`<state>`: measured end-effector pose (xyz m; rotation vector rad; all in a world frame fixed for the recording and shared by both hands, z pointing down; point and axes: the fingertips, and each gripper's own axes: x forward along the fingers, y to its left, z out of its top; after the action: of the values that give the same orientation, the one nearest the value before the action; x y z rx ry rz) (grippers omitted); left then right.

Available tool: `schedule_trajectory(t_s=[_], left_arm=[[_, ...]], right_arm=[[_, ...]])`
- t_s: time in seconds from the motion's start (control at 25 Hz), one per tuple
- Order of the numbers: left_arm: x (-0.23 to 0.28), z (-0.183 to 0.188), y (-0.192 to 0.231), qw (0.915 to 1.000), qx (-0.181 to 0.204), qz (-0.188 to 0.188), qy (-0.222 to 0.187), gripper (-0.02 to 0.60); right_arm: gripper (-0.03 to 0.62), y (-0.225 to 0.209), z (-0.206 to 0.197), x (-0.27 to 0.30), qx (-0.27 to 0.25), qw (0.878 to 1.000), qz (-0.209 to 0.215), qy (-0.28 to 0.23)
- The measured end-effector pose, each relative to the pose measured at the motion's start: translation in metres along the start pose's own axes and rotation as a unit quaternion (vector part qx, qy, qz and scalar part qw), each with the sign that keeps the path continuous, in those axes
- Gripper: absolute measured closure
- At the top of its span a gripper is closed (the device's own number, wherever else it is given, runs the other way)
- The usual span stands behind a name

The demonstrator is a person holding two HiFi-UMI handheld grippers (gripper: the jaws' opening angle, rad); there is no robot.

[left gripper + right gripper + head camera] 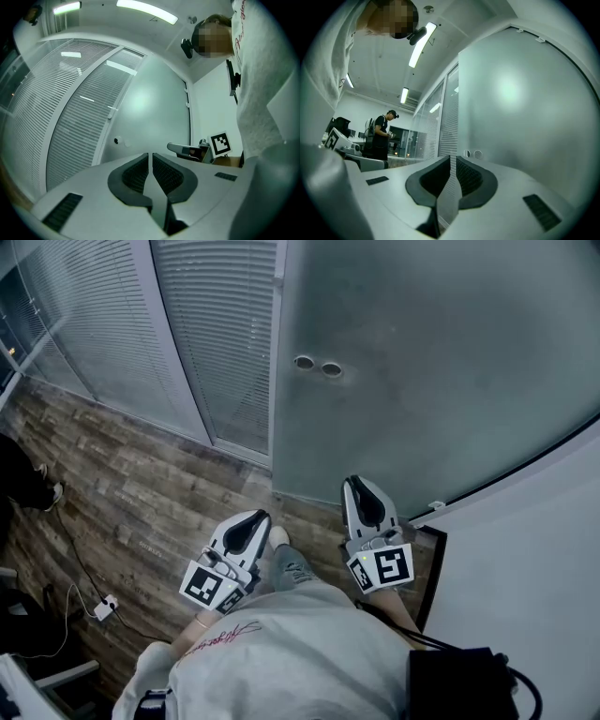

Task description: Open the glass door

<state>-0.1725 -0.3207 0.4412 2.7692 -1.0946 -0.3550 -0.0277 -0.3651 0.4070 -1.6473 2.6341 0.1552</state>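
Because the frosted glass door [422, 381] looks closed ahead, round fittings [317, 366] near its left edge, I hold the left hand-held gripper [255, 518] and right hand-held gripper [357, 487] short of it, jaws together and empty, probably for pushing.

Dim, bluish cast; ceiling strip lights [419, 44] glare; soft sheen on glass door [525, 103]; fisheye edges dark.

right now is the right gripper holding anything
No, the right gripper has its jaws shut with nothing between them.
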Motion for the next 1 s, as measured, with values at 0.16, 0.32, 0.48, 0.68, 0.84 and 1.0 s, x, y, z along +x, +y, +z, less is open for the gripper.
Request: schedule_trajectory(t_s=[0.16, 0.32, 0.48, 0.68, 0.84, 1.0], left_arm=[[0.024, 0.005, 0.033, 1.0000, 0.002, 0.006, -0.005, 0.540], [0.054, 0.018, 0.067, 0.9997, 0.011, 0.015, -0.013, 0.540], [0.083, 0.027, 0.095, 0.9996, 0.023, 0.014, -0.013, 0.540], [0.114, 0.033, 0.126, 0.9996, 0.022, 0.015, -0.012, 0.540], [0.126, 0.022, 0.142, 0.9997, 0.024, 0.009, 0.001, 0.540], [0.135, 0.024, 0.150, 0.9997, 0.020, 0.015, 0.001, 0.540]], right_arm=[[0.565, -0.021, 0.003, 0.052, -0.009, 1.000, -0.021, -0.007], [0.563, -0.046, 0.000, 0.107, 0.007, 1.000, -0.027, -0.005], [0.499, -0.061, -0.007, 0.152, 0.016, 0.999, -0.028, 0.006], [0.480, -0.064, -0.014, 0.196, 0.010, 1.000, -0.020, 0.021], [0.476, -0.075, -0.022, 0.216, 0.023, 0.999, -0.037, 0.024], [0.473, -0.077, -0.023, 0.217, 0.028, 0.998, -0.044, 0.022]])
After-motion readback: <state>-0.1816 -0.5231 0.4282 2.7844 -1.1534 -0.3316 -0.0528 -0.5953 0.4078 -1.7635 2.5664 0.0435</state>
